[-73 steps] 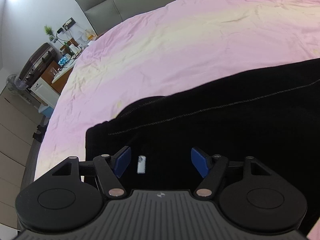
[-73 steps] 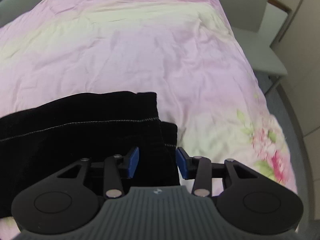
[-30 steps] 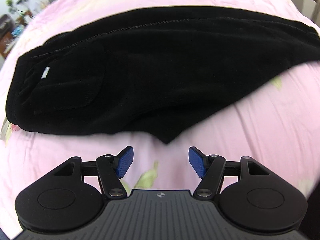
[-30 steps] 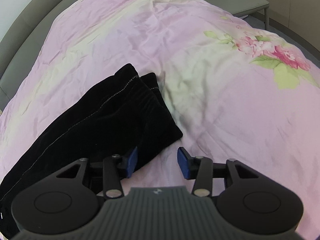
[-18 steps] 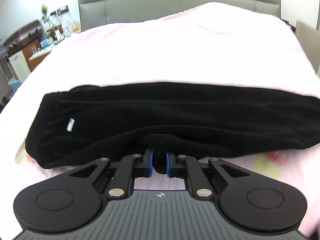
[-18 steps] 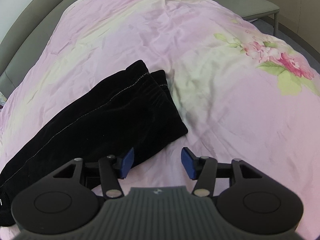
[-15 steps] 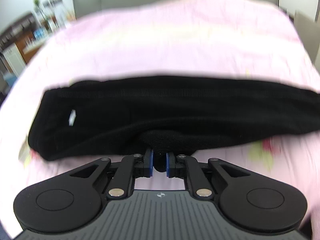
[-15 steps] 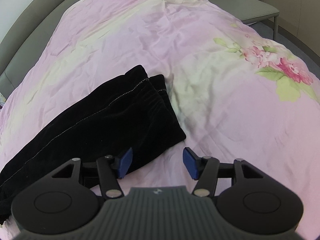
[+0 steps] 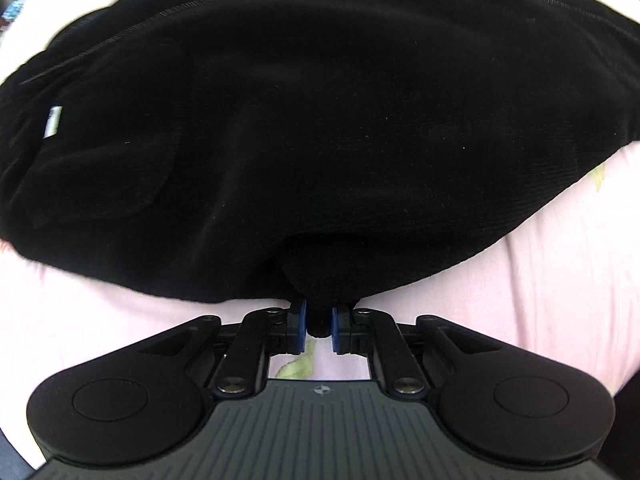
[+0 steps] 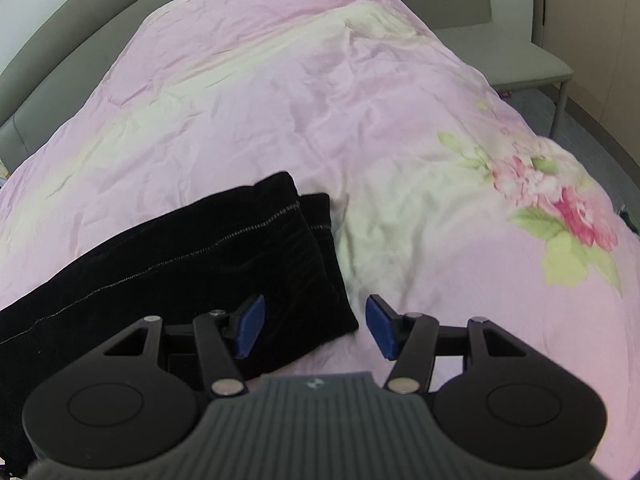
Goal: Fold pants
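Black pants lie folded lengthwise on the bed and fill the left wrist view, with a small white label near the waist at the left. My left gripper points straight down and is shut on a bunched fold of the pants' near edge. In the right wrist view the leg end of the pants lies at lower left, its two cuffs stacked. My right gripper hovers open over the near corner of the leg end, and its pads do not press the cloth.
A pink floral duvet covers the bed under the pants. A grey headboard runs along the far left, and a grey bench stands beside the bed at the upper right.
My left gripper shut on the pants' near edge, then tipped down with the cloth in it. The right gripper's jaws widened and it rose slightly above the leg end.
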Action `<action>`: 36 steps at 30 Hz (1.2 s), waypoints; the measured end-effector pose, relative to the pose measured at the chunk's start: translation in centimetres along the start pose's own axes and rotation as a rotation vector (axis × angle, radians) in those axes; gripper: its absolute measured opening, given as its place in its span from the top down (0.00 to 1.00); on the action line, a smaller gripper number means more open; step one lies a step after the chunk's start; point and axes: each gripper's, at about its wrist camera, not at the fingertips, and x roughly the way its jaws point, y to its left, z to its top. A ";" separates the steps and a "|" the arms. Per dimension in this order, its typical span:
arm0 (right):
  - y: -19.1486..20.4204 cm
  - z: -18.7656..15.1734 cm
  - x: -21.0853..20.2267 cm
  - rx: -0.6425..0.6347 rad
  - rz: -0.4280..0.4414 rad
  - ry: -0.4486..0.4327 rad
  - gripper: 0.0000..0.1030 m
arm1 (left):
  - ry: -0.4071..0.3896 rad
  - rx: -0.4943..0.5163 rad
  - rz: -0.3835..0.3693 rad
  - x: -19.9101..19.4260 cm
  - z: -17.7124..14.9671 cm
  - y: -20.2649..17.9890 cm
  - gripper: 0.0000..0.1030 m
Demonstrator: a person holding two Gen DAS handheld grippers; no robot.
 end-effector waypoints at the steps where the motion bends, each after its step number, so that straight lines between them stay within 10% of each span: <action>1: 0.2 0.6 0.3 -0.011 0.001 -0.003 0.48 | 0.019 0.024 0.000 -0.4 0.4 -0.4 0.77; 8: 1.4 4.4 3.3 -0.053 0.047 0.001 0.48 | 0.004 0.160 -0.041 -5.6 2.0 0.6 0.55; 18: -0.6 7.1 9.8 0.110 0.146 0.033 0.48 | -0.184 -0.066 0.033 -6.6 7.2 5.7 0.50; 20: -0.5 6.9 10.2 0.117 0.171 0.036 0.66 | -0.172 -0.094 0.064 -5.4 8.1 6.3 0.50; 29: 2.0 6.8 5.8 -0.048 -0.020 -0.139 0.81 | -0.209 -0.118 0.131 -4.3 7.3 5.5 0.50; 36: 0.9 6.6 10.6 -0.006 -0.087 -0.049 0.76 | -0.311 -0.167 0.160 -7.1 6.0 7.6 0.50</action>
